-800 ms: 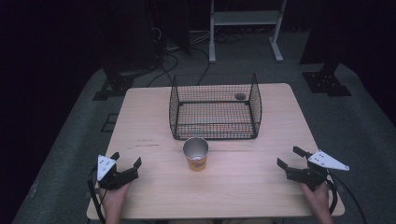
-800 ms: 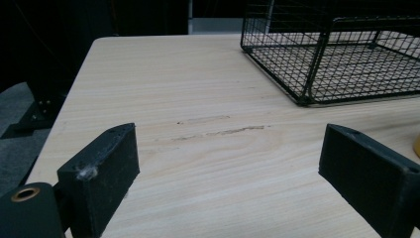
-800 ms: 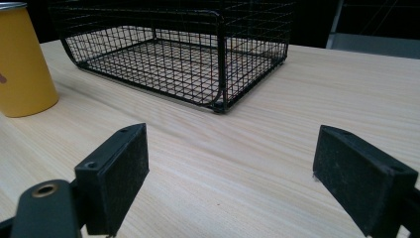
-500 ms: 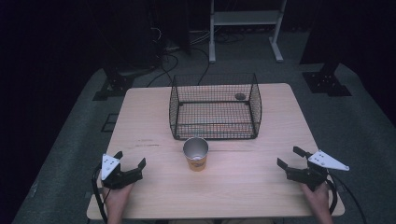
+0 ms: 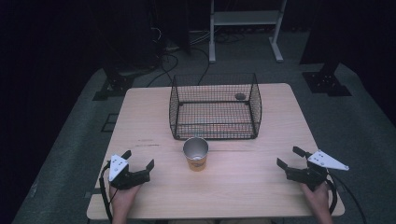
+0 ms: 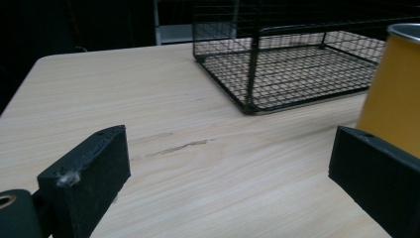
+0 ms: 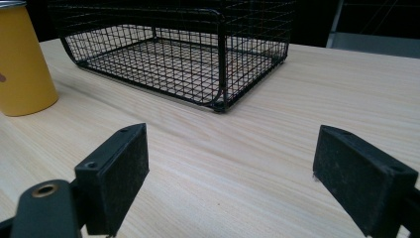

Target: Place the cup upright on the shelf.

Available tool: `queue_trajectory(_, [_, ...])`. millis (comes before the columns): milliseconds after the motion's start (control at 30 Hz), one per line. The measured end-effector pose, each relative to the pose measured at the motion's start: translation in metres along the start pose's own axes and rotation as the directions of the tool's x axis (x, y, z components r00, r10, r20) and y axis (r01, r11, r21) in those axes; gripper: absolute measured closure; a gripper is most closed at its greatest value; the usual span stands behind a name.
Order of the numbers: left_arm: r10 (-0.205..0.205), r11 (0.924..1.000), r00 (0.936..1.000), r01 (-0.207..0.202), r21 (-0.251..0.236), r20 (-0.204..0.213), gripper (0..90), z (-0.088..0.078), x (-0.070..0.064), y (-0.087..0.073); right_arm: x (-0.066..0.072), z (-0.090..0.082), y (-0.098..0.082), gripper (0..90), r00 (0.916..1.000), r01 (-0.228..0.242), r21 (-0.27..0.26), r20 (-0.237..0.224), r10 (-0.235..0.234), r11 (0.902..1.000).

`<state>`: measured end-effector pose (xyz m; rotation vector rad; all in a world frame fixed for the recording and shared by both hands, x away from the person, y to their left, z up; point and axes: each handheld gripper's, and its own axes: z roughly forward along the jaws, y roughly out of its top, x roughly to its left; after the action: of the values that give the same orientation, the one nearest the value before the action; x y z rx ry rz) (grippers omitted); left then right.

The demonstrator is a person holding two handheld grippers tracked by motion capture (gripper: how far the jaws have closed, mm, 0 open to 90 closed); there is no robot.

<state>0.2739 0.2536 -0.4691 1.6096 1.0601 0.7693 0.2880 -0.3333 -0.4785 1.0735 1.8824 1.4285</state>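
Your left gripper (image 5: 138, 165), jaws spread and empty, sits lower left of the frame; the upright cup (image 5: 195, 153) stands centre, just right of it. Your right gripper (image 5: 294, 157), likewise released, looks slightly farther off.

dim room, dark surroundings, evenly lit table (image 5: 243, 186), soft shadows, slightly blurred near gripper jaws

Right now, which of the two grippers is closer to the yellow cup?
The left gripper is closer to the yellow metal-rimmed cup; its view has the cup right beside one jaw. The right gripper sits farther off.
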Motion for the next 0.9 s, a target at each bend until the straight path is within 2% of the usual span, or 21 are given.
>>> queue_trajectory(467, [0.027,0.9995,0.9976,-0.026,-0.016,0.063,2.0,0.004,-0.019,0.004,0.0,0.0,0.0,13.0,1.0,-0.003,0.0,-0.002,0.003,1.0])
queue_trajectory(633, [0.059,0.9983,0.9935,-0.058,-0.009,0.098,2.0,0.008,-0.029,0.005,0.0,0.0,0.0,13.0,1.0,-0.001,0.001,-0.004,0.001,1.0])
queue_trajectory(833, [0.071,0.9975,0.989,-0.07,-0.015,0.13,2.0,0.01,-0.038,0.006,0.0,0.0,0.0,13.0,1.0,-0.002,0.0,-0.006,0.002,1.0])
queue_trajectory(900, [0.083,0.9966,0.9854,-0.082,-0.015,0.149,2.0,0.011,-0.044,0.007,0.0,0.0,0.0,13.0,1.0,-0.001,-0.001,-0.007,0.001,1.0])
